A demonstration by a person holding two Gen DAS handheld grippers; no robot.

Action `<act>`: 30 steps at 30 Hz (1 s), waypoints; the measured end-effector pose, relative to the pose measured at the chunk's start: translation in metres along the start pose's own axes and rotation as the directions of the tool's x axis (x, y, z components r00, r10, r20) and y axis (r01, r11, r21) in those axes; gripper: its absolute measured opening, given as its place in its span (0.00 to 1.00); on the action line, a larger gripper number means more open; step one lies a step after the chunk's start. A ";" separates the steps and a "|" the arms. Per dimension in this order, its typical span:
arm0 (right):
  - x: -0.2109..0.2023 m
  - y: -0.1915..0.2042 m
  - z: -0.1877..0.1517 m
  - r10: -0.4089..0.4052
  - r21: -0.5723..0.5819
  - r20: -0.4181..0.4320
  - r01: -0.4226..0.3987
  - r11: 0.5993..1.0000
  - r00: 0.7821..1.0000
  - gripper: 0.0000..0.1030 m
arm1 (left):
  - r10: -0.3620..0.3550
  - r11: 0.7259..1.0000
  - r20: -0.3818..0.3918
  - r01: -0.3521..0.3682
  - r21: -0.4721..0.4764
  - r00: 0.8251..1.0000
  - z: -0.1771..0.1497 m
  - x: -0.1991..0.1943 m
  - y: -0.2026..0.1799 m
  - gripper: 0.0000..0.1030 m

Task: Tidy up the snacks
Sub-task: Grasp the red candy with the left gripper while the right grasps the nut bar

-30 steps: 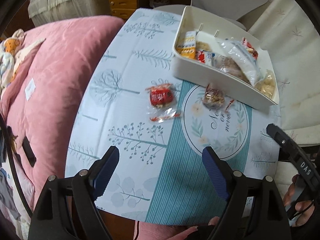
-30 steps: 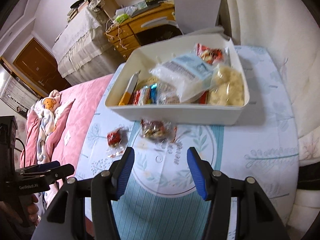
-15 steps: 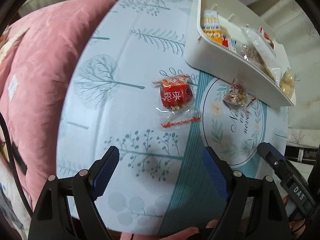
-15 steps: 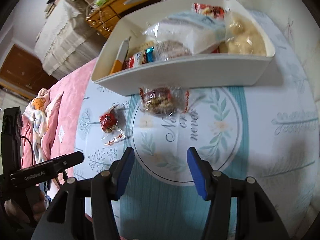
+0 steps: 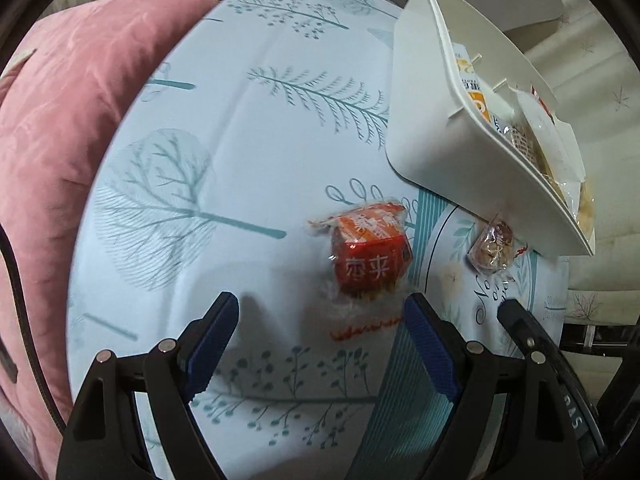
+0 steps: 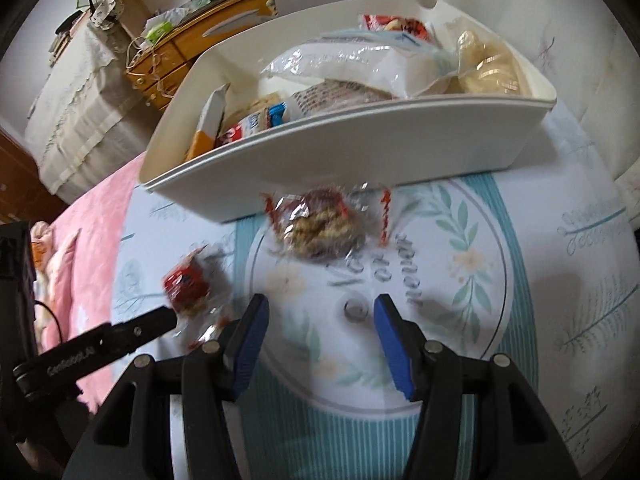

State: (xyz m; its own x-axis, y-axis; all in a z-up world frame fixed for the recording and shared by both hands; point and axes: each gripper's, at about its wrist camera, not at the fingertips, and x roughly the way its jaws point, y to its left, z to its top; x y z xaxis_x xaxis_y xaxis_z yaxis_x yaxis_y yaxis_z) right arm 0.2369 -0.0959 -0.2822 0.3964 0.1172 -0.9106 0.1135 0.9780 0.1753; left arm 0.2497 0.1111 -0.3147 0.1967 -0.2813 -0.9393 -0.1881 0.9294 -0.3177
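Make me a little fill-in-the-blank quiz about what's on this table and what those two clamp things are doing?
1. The loose snack in the red wrapper lies on the tablecloth, just ahead of the ____ gripper.
2. The jaws of both the left gripper and the right gripper stand ____, holding nothing.
3. The brown nut snack lies on the table right beside the near wall of the ____ bin.
4. The number of snacks lying loose on the table, outside the bin, is ____.

Missing words: left; open; white; two
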 end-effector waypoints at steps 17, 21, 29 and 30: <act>0.035 0.039 0.025 -0.146 -0.222 0.081 0.160 0.962 0.986 0.59 | 0.052 0.992 0.029 -0.055 0.114 0.998 0.017 0.020 -0.028 0.73; 0.042 0.038 0.032 -0.180 -0.235 0.095 0.198 0.952 0.979 0.69 | 0.065 0.987 0.044 -0.071 0.147 0.997 0.022 0.024 -0.039 0.70; 0.048 0.038 0.030 -0.198 -0.277 0.124 0.225 0.934 0.972 0.72 | 0.064 0.984 0.101 -0.080 0.162 0.993 0.028 0.026 -0.048 0.57; 0.049 0.037 0.031 -0.195 -0.277 0.127 0.223 0.935 0.973 0.72 | 0.063 0.983 0.107 -0.080 0.164 0.992 0.027 0.028 -0.047 0.56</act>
State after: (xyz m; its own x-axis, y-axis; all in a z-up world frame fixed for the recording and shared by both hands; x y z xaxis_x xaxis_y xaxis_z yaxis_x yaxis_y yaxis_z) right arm 0.2883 -0.0592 -0.3084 0.4792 -0.0985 -0.8721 -0.0575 0.9880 -0.1432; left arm 0.2899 0.0661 -0.3228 0.2863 -0.1948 -0.9381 -0.0425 0.9756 -0.2155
